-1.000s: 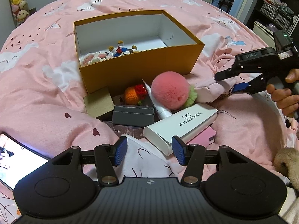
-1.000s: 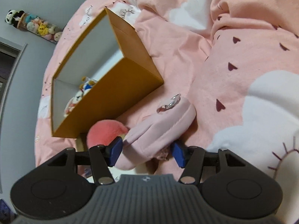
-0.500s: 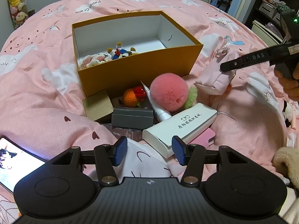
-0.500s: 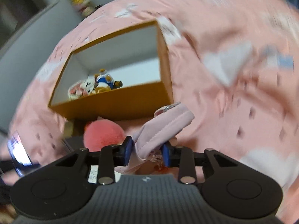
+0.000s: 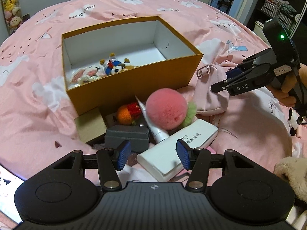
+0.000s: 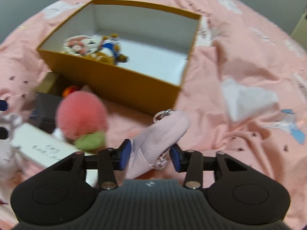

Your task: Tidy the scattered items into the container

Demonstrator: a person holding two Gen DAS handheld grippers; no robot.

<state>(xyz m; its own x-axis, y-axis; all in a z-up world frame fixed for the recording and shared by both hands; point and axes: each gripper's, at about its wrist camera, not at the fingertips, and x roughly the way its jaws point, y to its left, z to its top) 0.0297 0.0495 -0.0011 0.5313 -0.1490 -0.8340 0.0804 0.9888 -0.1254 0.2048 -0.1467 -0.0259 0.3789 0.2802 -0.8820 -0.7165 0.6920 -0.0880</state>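
An orange box [image 5: 134, 88] with white inside stands open on the pink bed, with small plush toys [image 5: 103, 69] in its left end. My right gripper [image 6: 150, 156] has a pink zip pouch [image 6: 161, 134] between its pads; the jaws are opening but still touch it. In the left wrist view that pouch [image 5: 209, 95] hangs beside the box's right corner under the right gripper [image 5: 230, 78]. My left gripper [image 5: 153, 154] is open and holds nothing, above a white glasses case [image 5: 176, 145]. In front of the box lie a pink pompom [image 5: 166, 109], an orange crochet toy [image 5: 125, 114] and a white tube [image 5: 151, 118].
A grey box [image 5: 126, 136] and a small cardboard box [image 5: 90, 126] sit among the pile. A lit phone [image 5: 7, 191] lies at the lower left, and a beige fluffy thing [image 5: 291, 174] at the lower right. A hand holds the right gripper's handle.
The right gripper closed tighter on the pink pouch, rolled over and carried it towards the box's near right corner, then its jaws widened a little. The left gripper barely moved and stayed open.
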